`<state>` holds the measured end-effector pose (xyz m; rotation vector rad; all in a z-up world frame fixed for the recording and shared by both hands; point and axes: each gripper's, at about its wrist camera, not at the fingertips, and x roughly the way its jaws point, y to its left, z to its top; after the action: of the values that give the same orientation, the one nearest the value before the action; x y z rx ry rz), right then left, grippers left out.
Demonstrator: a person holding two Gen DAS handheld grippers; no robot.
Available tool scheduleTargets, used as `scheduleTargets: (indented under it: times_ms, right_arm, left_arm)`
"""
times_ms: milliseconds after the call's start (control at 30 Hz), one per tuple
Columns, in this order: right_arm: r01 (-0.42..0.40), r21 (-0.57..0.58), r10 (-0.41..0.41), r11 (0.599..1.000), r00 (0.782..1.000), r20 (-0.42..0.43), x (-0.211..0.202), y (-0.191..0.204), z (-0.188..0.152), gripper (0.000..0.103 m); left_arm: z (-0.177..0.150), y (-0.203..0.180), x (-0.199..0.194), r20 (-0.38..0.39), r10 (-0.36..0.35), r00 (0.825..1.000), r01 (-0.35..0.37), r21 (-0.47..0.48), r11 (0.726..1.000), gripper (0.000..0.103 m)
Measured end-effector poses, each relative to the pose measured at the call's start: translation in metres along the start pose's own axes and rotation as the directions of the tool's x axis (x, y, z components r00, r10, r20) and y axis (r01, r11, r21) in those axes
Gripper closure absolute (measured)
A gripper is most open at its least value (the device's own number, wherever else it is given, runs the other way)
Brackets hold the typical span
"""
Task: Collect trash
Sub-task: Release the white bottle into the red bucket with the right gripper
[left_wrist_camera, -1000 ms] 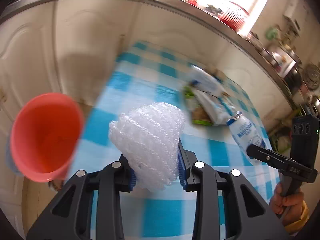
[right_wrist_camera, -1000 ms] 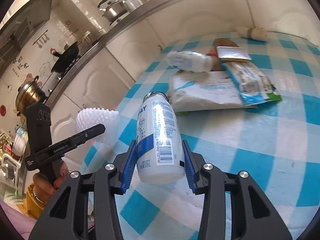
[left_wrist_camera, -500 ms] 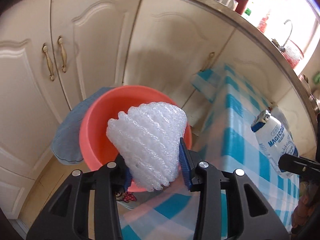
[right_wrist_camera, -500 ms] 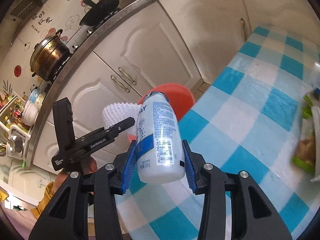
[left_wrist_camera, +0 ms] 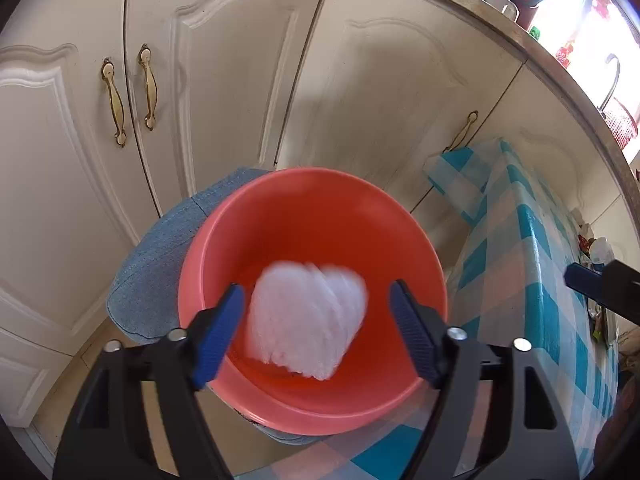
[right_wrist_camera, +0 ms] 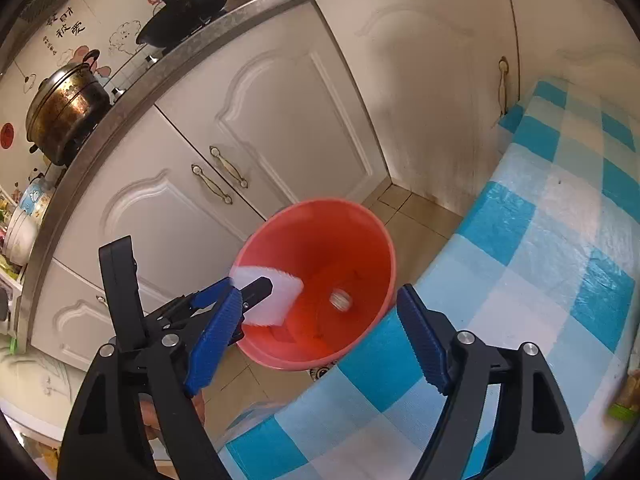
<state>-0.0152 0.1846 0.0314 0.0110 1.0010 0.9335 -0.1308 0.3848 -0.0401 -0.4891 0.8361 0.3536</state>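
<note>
I read the task as partly done. The white foam net [left_wrist_camera: 306, 320] was blurred and clear of both pads, inside the mouth of the red bucket [left_wrist_camera: 312, 200], so I judged it released and dropping in. In the right wrist view the same foam net [right_wrist_camera: 280, 296] sat against the bucket's near wall, and a small pale round object, probably the bottle [right_wrist_camera: 341, 300] seen end-on, lay at the bottom of the red bucket [right_wrist_camera: 320, 216]; I could not confirm its identity.

The left gripper [left_wrist_camera: 316, 330] had its jaws just opened, wide apart, with the foam between them but untouched. The right gripper [right_wrist_camera: 320, 336] had likewise just opened and held nothing.

The bucket stood on the floor beside the checked table [right_wrist_camera: 560, 240], resting against a blue cloth-covered item [left_wrist_camera: 160, 272]. No other contents were visible.

Remaining work: a green-edged wrapper [right_wrist_camera: 624, 404] lay at the table's far right edge; further trash there was out of view.
</note>
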Motion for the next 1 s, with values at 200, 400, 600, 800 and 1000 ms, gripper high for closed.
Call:
scheduleTargets:
  times_ms: [200,400,600,800,1000]
  right_arm:
    - [0.015,0.010,-0.017,1.000,0.985,0.174,-0.048,-0.009,-0.013,0.013]
    - [0.037,-0.025,-0.024,0.999,0.912,0.410,-0.102,-0.017,-0.047,0.005]
    - [0.055,0.013,-0.055,0.998,0.883,0.466,-0.131,-0.028,-0.074,0.005]
    - [0.092,0.060,-0.110,0.994,0.843,0.527,-0.166,-0.043,-0.101,0.005]
    - [0.123,0.127,-0.173,0.984,0.818,0.548,-0.185,-0.065,-0.129,0.005]
  left_arm:
    - [0.005,0.000,-0.008,0.032,0.010,0.999,-0.011,0.035,0.999,0.021]
    - [0.001,0.001,-0.041,0.121,-0.044,0.992,0.041,0.032,0.999,0.017]
    - [-0.004,-0.026,-0.071,0.161,-0.093,0.983,0.075,0.114,0.991,0.014]
    - [-0.014,-0.076,-0.090,0.188,-0.074,0.979,0.023,0.261,0.965,0.011]
    - [-0.023,-0.113,-0.099,0.187,-0.127,0.974,0.063,0.318,0.946,0.011]
